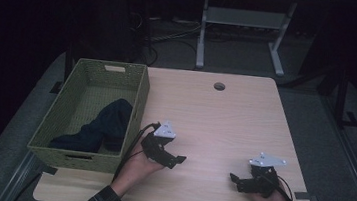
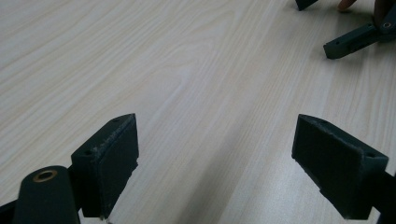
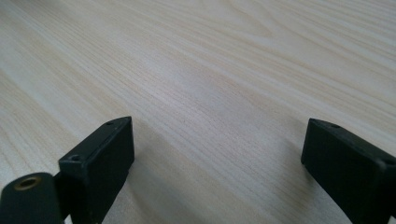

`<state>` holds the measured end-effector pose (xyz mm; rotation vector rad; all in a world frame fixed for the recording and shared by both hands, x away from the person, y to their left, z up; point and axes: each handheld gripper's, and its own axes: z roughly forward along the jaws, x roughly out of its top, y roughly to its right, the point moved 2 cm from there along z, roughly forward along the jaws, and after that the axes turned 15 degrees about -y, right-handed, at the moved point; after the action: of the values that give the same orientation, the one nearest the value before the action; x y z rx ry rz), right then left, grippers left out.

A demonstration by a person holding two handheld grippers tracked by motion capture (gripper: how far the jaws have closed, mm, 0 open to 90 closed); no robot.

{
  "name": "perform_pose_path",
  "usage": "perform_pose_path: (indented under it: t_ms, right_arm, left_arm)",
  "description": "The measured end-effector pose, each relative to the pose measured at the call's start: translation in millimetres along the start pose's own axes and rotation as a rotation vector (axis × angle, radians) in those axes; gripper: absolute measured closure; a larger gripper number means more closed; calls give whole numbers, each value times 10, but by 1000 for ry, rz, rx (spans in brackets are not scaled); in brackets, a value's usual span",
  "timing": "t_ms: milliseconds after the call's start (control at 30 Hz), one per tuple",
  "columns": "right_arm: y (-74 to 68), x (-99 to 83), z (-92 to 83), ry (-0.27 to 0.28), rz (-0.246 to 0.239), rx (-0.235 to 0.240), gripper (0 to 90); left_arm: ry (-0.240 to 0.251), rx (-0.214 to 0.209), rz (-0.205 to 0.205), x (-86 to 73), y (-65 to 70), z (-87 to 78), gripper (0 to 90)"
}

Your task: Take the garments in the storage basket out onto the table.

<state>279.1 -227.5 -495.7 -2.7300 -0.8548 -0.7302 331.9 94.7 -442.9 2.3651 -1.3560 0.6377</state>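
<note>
A green woven basket (image 1: 140,96) stands at the table's left edge with a dark blue cloth (image 1: 99,127) lying inside it. My left gripper (image 1: 176,159) rests low over the wood just right of the basket, its jaws wide apart and nothing between them (image 2: 215,163). Near the front right of the table my right gripper (image 1: 237,182) is open too, with bare wood between its jaws (image 3: 217,163). The left gripper view also catches the right gripper's jaw tips (image 2: 345,43) at its top right.
The light wooden table (image 1: 214,119) has a round cable hole (image 1: 219,86) near its far edge. Behind it on the dark floor stand a white desk frame (image 1: 244,27) and loose cables (image 1: 163,36).
</note>
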Motion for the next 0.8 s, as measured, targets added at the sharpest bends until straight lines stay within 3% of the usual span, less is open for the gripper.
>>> perform_pose_path:
  t_ms: [267, 800]
  right_arm:
    - [0, 0, 0, 0, 0, 0, 93]
    - [-1, 0, 0, 2, 0, 2, 93]
  left_arm:
    - [4, -22, -10, 19, 1, -23, 144]
    - [-8, -23, 11, 111, 12, -160, 144]
